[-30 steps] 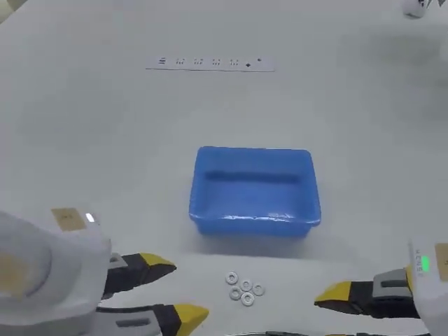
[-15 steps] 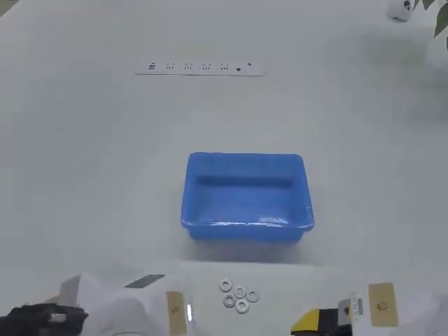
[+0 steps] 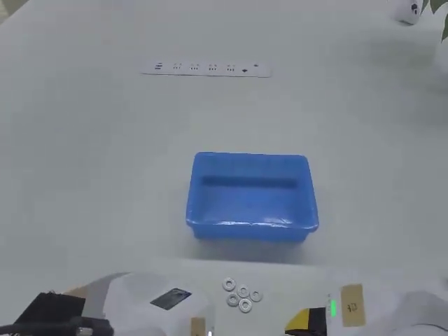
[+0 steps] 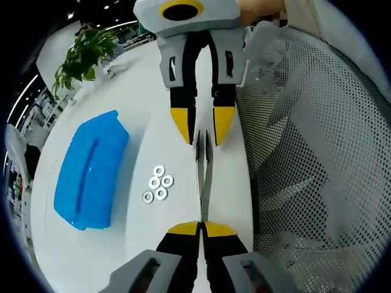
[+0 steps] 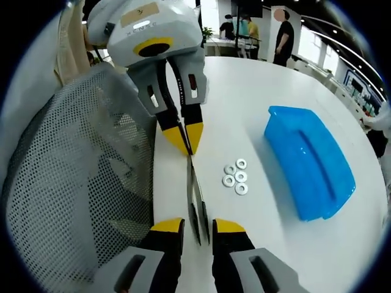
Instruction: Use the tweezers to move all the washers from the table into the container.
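Several silver washers (image 3: 242,295) (image 4: 157,185) (image 5: 236,176) lie in a tight cluster on the white table, just in front of the blue container (image 3: 252,225) (image 4: 91,171) (image 5: 308,159). The metal tweezers (image 4: 203,177) (image 5: 194,189) hang level over the table's near edge, beside the washers. My left gripper (image 4: 201,227) (image 5: 185,143) is shut on their joined end. My right gripper (image 5: 198,229) (image 4: 203,131) faces it, its jaws pressed on the two spread arms at the other end.
A white power strip (image 3: 206,68) lies far back on the table. A mesh chair back (image 4: 305,152) (image 5: 79,171) stands right behind the table's near edge under the grippers. A plant (image 4: 85,55) and people (image 5: 284,30) are far off.
In the head view both grippers have drawn back to the bottom edge. A second ago their jaws stood open and apart on either side of the washers. Container and washers have stayed put.
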The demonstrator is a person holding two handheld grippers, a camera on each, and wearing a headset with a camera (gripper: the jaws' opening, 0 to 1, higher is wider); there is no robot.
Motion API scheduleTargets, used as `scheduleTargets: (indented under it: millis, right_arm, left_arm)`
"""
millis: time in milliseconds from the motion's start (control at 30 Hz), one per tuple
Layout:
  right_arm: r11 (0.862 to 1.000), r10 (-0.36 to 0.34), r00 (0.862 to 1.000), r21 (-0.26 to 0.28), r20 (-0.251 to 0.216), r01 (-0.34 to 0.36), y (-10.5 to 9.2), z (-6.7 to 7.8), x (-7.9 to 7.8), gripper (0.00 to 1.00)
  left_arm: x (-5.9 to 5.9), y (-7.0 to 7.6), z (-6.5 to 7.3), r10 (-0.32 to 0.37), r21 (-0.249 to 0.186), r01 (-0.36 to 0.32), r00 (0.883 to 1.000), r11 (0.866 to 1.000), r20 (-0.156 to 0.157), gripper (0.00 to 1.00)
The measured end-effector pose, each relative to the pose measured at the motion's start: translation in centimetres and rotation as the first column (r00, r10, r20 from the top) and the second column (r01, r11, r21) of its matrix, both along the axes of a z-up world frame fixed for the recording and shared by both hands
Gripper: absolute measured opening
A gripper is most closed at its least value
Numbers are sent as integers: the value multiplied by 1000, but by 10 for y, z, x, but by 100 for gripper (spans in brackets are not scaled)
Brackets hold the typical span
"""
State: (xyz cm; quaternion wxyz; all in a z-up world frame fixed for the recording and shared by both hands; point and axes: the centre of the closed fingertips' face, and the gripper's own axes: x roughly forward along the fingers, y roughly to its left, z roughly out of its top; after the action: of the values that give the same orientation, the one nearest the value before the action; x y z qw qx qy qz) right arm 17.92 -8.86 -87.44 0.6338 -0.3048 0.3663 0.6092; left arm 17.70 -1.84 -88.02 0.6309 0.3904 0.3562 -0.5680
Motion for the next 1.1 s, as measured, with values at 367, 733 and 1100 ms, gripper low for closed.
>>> scheduleTargets:
  millis: [367, 733, 1100]
  right_arm:
    - [996, -22, 999, 84, -43, 26, 11, 10, -3, 13]
    - [992, 19, 999, 126, -31, -15, 24, 13, -4, 9]
    - [973, 0, 998, 231, -62, 15, 45, 28, 6, 7]
  left_arm:
    - [-5, -9, 63, 50, -119, -50, 999, 992, 1, 0]
    - [-8, -21, 94, 25, -162, -22, 1000, 987, 17, 0]
    - [8, -23, 121, 16, -173, -5, 998, 985, 61, 0]
